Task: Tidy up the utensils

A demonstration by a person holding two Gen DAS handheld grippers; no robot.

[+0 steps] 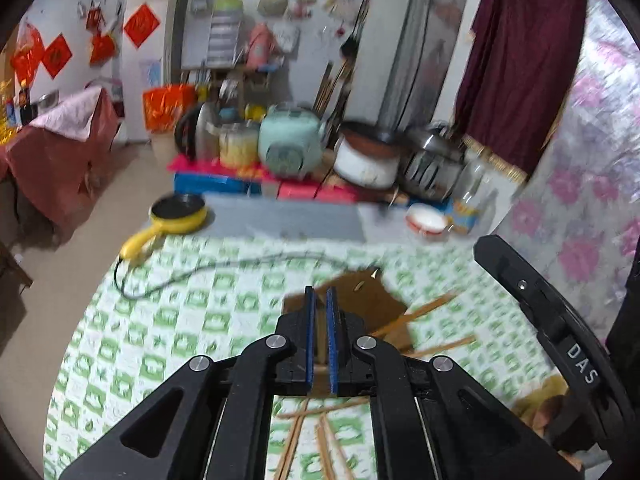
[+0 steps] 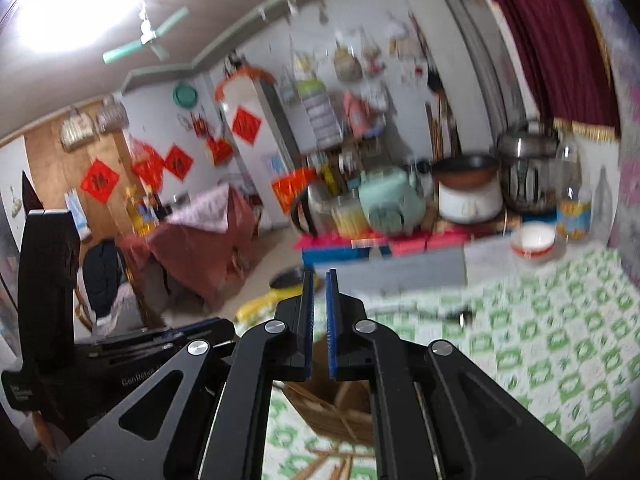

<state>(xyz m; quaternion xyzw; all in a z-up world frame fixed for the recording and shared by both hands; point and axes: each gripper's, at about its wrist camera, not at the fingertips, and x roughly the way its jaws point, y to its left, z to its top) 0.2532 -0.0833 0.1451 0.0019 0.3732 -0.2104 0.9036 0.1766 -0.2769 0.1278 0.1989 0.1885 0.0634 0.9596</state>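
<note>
Several wooden chopsticks (image 1: pixel 424 312) lie scattered on the green-checked tablecloth (image 1: pixel 180 320), and more chopsticks (image 1: pixel 296 440) show below the left gripper. A brown cardboard box (image 1: pixel 360 300) lies on the cloth just beyond my left gripper (image 1: pixel 320 292). Its blue pads (image 1: pixel 333 340) stand shut to a narrow slit, with nothing clearly gripped. The right tool's black housing (image 1: pixel 560 336) hangs at the right. In the right wrist view my right gripper (image 2: pixel 319 276) is also shut and empty, above the box (image 2: pixel 340 404) and chopsticks (image 2: pixel 332 456). Both views are blurred.
A yellow electric pan (image 1: pixel 180 212) with its black cord (image 1: pixel 200 268) sits at the table's far left edge. A red-rimmed white bowl (image 1: pixel 426 220) and a glass bottle (image 1: pixel 472 196) stand far right. Rice cookers (image 1: pixel 290 140) and pots crowd the stand beyond.
</note>
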